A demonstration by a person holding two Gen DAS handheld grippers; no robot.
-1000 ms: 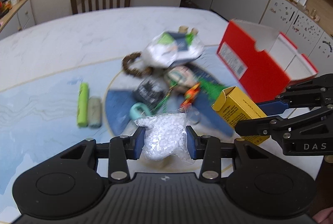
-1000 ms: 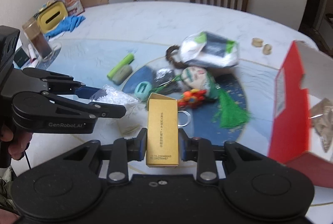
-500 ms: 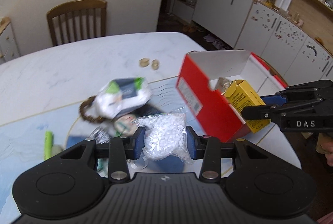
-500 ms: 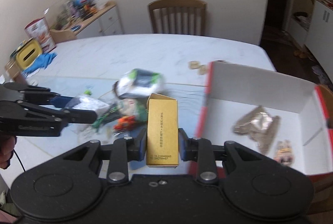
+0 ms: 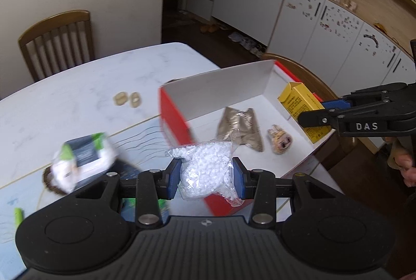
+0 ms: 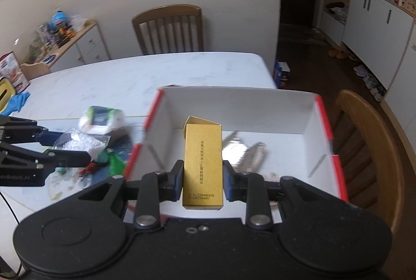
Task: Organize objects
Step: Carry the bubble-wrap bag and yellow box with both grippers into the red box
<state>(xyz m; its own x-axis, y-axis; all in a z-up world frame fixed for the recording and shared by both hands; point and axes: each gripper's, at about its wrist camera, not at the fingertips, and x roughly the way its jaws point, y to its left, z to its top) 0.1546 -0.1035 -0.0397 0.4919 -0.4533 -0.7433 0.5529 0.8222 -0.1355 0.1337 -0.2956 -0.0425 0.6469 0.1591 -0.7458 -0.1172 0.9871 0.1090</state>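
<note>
- We are holding a bag of white beads (image 5: 205, 173) clamped in the left gripper (image 5: 206, 178) and a yellow carton (image 6: 202, 165) clamped in the right gripper (image 6: 202, 181).
- Two packets are already lying in the red box (image 6: 322, 108); clutter is still waiting on the bench (image 6: 156, 71).
- Since a second ago, we are carrying both from the pile to over the box.
</note>
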